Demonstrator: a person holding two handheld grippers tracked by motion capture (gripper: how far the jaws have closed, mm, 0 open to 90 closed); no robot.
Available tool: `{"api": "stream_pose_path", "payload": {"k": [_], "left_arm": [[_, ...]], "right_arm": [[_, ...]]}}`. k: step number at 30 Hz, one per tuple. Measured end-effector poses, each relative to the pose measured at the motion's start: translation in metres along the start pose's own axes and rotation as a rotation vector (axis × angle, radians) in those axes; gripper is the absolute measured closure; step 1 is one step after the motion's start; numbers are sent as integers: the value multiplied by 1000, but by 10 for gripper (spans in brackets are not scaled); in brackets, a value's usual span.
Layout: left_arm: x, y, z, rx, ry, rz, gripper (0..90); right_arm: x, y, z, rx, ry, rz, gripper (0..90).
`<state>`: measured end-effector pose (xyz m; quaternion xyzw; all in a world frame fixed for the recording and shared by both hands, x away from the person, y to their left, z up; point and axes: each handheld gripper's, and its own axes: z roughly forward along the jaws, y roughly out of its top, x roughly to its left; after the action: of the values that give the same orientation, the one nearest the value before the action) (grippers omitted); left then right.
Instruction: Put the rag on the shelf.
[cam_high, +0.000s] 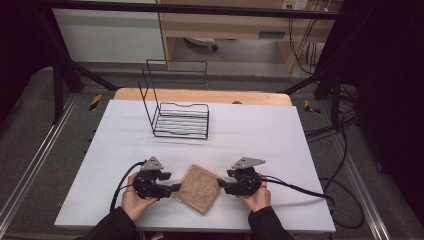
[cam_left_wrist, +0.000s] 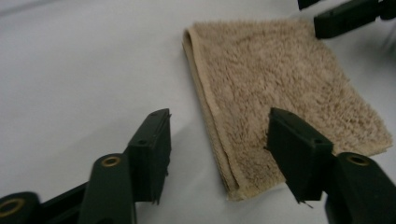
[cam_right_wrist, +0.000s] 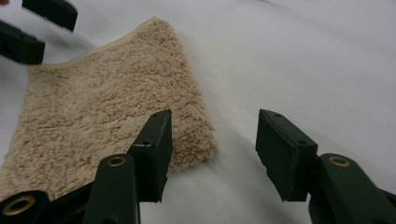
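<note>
Terrycloth, a folded tan towel lying flat at the bench's near edge between the left tool and right tool, both parted and gripping nothing, looks soft, light and floppy, best pinched at its corners.

In the left gripper view, the left hand-held gripper covers part of the folded beige towel, and the other gripper's jaws are cut off by the top edge (top right). In the high view, the person's sleeves run off the bottom edge.
</note>
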<state>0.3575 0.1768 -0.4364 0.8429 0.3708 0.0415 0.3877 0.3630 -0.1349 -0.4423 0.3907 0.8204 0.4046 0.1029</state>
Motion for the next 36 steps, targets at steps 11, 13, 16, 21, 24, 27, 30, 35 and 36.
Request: {"api": "stream_pose_path", "payload": {"k": [11,13,16,21,24,27,30,35,36], "left_arm": [[-4,-3,11,64,-16,-27,681],[-6,-2,11,69,-7,-30,716],[-7,-2,10,69,-2,-53,770],[-9,-4,8,62,-11,-73,811],[-17,-5,8,51,5,-56,811],[-18,-5,8,47,13,-50,772],[-14,-2,5,20,22,-50,687],[7,23,0,-45,77,-56,475],[10,28,2,-47,79,-51,453]], "right_arm": [[1,-4,14,32,32,107,637],[1,-4,15,42,52,120,725],[2,-1,15,54,69,136,827],[1,7,14,49,69,117,855],[-1,20,16,23,48,39,856],[-3,26,25,33,27,-9,846],[-5,25,30,54,29,-1,825],[-11,26,13,-26,36,17,620],[-12,26,8,-42,39,21,588]]}}
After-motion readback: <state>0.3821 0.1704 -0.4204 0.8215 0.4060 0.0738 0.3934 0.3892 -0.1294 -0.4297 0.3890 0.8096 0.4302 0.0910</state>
